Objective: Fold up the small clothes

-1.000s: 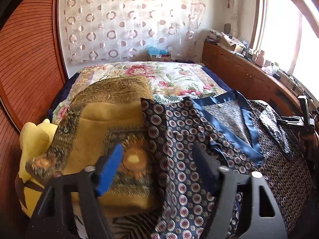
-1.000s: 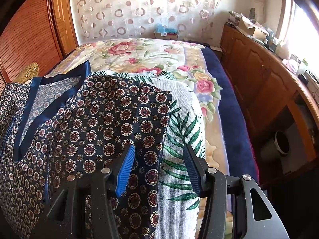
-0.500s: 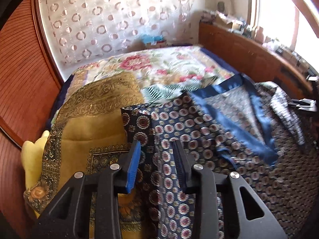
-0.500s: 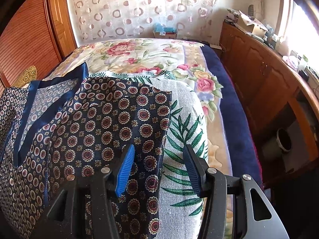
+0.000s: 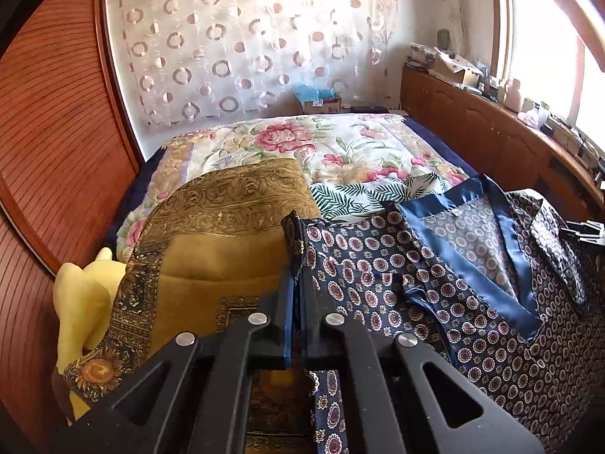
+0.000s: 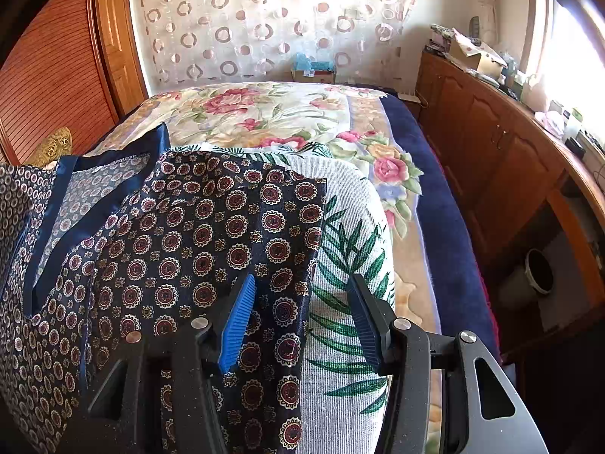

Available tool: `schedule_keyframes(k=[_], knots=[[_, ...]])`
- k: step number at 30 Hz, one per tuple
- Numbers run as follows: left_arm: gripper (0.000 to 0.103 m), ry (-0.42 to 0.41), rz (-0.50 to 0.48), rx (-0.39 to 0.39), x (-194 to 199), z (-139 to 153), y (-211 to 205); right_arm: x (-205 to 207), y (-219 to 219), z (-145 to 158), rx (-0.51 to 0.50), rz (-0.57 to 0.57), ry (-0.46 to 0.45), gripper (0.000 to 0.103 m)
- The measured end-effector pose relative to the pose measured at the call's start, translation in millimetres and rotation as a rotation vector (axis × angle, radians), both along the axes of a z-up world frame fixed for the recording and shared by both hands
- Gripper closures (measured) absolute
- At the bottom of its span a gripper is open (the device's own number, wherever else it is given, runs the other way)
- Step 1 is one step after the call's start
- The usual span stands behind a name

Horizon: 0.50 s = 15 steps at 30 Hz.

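since the earlier frame the left gripper (image 5: 297, 291) has been closed; its pads are now pinched on the left edge of the patterned shirt (image 5: 435, 283), lifted at frame centre. right gripper (image 6: 302, 321) is held wide apart at lower centre, over the shirt's right edge (image 6: 211, 234) on the leaf-print cloth (image 6: 348, 249).

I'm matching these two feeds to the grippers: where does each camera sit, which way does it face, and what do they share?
Left wrist: on the left gripper, facing up the bed; its fingers are shut on the patterned shirt, beside a gold cushion.
Right wrist: on the right gripper, facing the same way; its open fingers straddle the shirt's other edge.
Shared: shirt, floral bedspread, circle-patterned curtain.
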State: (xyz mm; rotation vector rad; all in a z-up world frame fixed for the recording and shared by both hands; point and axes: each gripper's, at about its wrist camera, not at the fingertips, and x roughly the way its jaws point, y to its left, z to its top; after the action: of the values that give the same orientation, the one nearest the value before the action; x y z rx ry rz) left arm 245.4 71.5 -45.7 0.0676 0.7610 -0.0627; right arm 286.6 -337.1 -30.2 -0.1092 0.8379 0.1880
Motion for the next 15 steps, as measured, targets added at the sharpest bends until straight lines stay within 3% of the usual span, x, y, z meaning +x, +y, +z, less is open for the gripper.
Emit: schedule_keyframes(k=[15], knots=[[0.1,-0.047,-0.06,-0.052,-19.7,9.8,-11.8,31.4,4.2,6.5,-0.028,0.003,0.053,0.053]])
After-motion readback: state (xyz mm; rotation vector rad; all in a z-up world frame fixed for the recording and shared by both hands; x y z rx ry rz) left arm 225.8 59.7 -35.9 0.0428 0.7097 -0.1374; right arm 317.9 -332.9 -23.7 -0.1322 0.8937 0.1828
